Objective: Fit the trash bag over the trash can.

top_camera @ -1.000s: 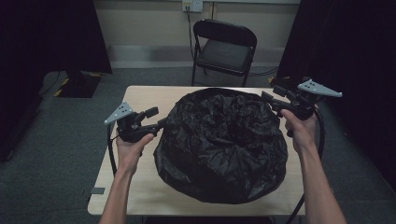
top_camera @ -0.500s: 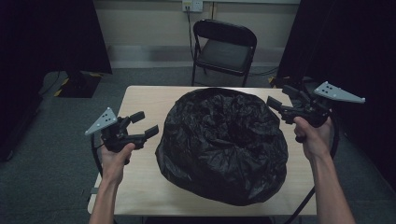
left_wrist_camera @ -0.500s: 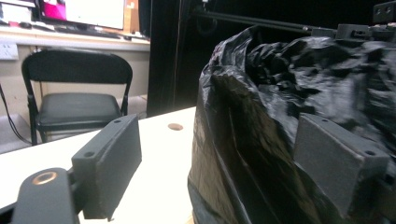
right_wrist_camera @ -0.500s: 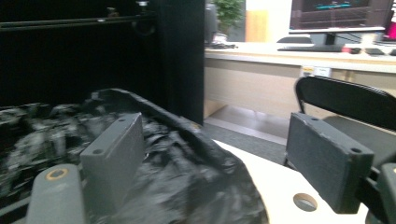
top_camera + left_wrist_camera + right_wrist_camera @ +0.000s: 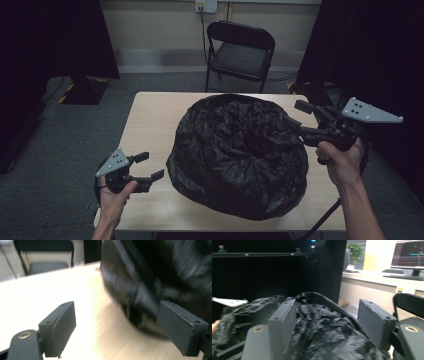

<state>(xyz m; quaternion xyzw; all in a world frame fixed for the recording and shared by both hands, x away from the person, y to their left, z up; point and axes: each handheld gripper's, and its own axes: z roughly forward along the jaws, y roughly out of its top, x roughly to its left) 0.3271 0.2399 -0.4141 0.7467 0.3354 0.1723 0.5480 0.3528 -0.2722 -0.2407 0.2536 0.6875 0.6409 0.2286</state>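
Plastic, black and crumpled: the bag (image 5: 239, 155) sits heaped at the centre of the table (image 5: 145, 120) in the high view. At lower left, the left gripper (image 5: 150, 167) hovers just beside it, jaws spread with nothing between them. At right, the right gripper (image 5: 296, 114) (jaws apart, having just narrowed a little) points at the bag's upper edge, gripping nothing.
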